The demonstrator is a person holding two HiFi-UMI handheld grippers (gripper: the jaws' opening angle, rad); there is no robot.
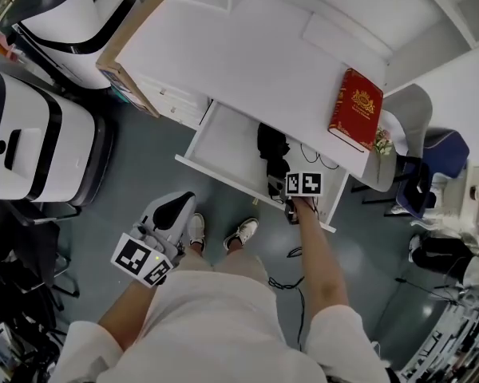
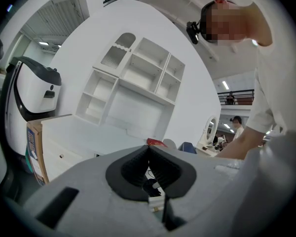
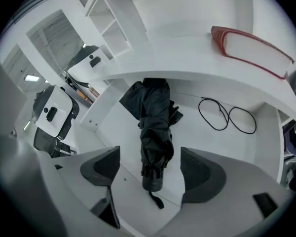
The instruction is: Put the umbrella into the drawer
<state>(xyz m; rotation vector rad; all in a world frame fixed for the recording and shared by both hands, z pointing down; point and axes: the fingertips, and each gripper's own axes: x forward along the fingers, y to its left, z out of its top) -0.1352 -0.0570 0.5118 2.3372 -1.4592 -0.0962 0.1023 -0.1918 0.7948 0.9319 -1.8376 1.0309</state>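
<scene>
A folded black umbrella (image 1: 273, 146) (image 3: 155, 127) lies inside the open white drawer (image 1: 223, 138) (image 3: 113, 127), its handle end toward the drawer's front edge. My right gripper (image 1: 278, 185) (image 3: 150, 166) hangs just above that handle end and points steeply down. Its jaws stand wide apart on either side of the umbrella, and the pads do not touch it. My left gripper (image 1: 174, 207) (image 2: 148, 149) is held low to the left of the drawer, away from it. Its jaws are shut with nothing in them.
A red book (image 1: 356, 108) (image 3: 251, 46) lies on the white desk top (image 1: 247, 54) above the drawer. A black cable (image 3: 227, 115) is coiled in the drawer's right part. White machines (image 1: 32, 134) and a cardboard box (image 1: 128, 62) stand at the left, a chair (image 1: 431, 158) at the right.
</scene>
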